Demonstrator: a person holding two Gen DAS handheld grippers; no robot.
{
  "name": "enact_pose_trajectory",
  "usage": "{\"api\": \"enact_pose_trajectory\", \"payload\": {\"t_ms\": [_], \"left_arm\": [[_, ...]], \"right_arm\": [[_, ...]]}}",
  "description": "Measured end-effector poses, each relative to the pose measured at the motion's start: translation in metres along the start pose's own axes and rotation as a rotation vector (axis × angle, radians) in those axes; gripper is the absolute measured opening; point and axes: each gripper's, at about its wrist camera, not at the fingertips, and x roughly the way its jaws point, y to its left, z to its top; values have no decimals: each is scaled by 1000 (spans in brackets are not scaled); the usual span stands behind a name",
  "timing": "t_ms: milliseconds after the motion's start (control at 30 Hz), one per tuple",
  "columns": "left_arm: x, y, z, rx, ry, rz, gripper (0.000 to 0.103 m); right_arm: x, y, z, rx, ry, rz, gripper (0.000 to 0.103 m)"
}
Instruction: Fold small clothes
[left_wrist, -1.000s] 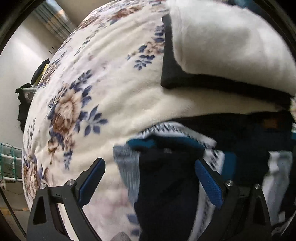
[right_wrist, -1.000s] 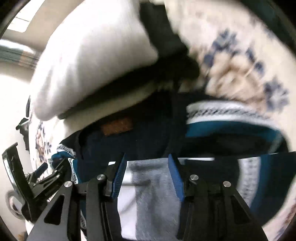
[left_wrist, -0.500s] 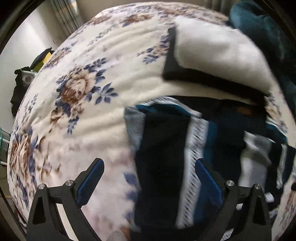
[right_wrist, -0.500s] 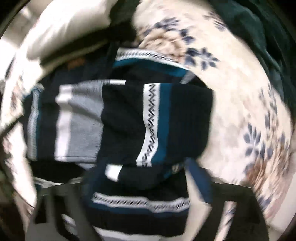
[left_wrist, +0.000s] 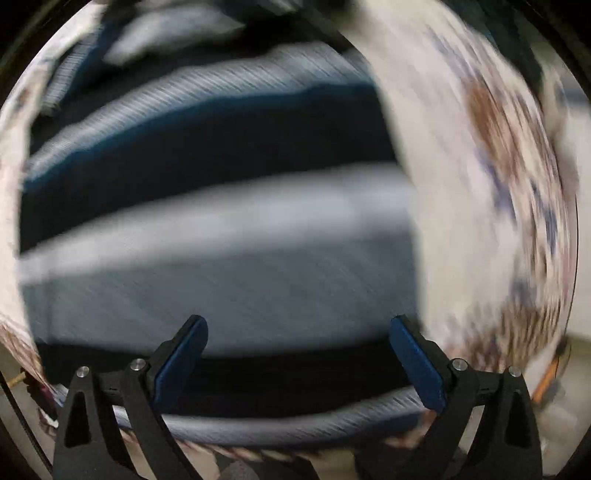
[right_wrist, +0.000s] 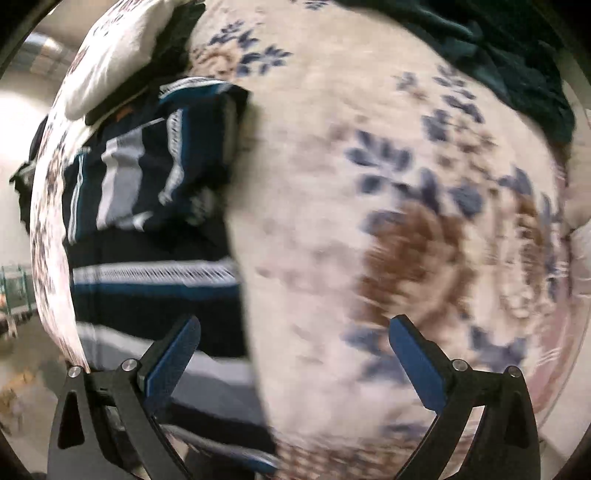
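A striped sweater in navy, grey, teal and white (right_wrist: 147, 206) lies on the floral blanket (right_wrist: 369, 221), its sleeves folded over the body. In the left wrist view the sweater (left_wrist: 221, 240) fills the blurred frame, very close. My left gripper (left_wrist: 297, 332) is open and empty just above the sweater's grey band. My right gripper (right_wrist: 293, 332) is open and empty, hovering over the sweater's right edge and the blanket beside it.
A white folded cloth on a dark one (right_wrist: 118, 48) lies past the sweater at top left. A dark teal cloth (right_wrist: 498, 62) lies at top right. The bed edge and floor show at far left (right_wrist: 14, 295).
My right gripper has let go of the grey sleeve and pulled back to the right, open. My left gripper has swung in close over the sweater body. Both views are motion-blurred.
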Motion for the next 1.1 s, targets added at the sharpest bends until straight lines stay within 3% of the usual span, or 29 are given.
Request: {"api": "enact_pose_trajectory", "payload": {"t_ms": [67,133,200,267,333,400,433,700,767,800,967,1100], "left_arm": [[24,-38,-15,32,57,-12,101],[47,-60,-21,49,86,45,101],[63,-68,-21,38,73,115,100],[65,-67,-18,-10,28,121,97],[58,-67,-18,-23,-34,125,78],[48,-64,-18,-12,-88,122,20],[42,-62,-18,-14,-111,120,10],[2,-29,-31,-114,-208,30,6],[-12,-20,-34,-135,-231,14,6],[-21,-15,-36,-150,-249,9,5],[-62,18,-57,-243,-313,-30,5],[-94,72,-82,-347,-350,-44,5]], "right_arm": [[-12,-27,-2,-13,7,1,103],[-15,-48,1,-14,19,27,103],[-10,-60,10,-17,22,76,103],[4,-61,31,-21,11,156,103],[19,-53,53,-22,14,241,103],[39,-38,83,-26,9,324,103],[48,-31,95,-31,11,356,100],[116,17,193,116,33,587,81],[131,26,203,153,54,595,49],[134,31,205,163,55,577,16],[104,67,205,118,-8,501,13],[59,110,209,42,-33,434,13]]}}
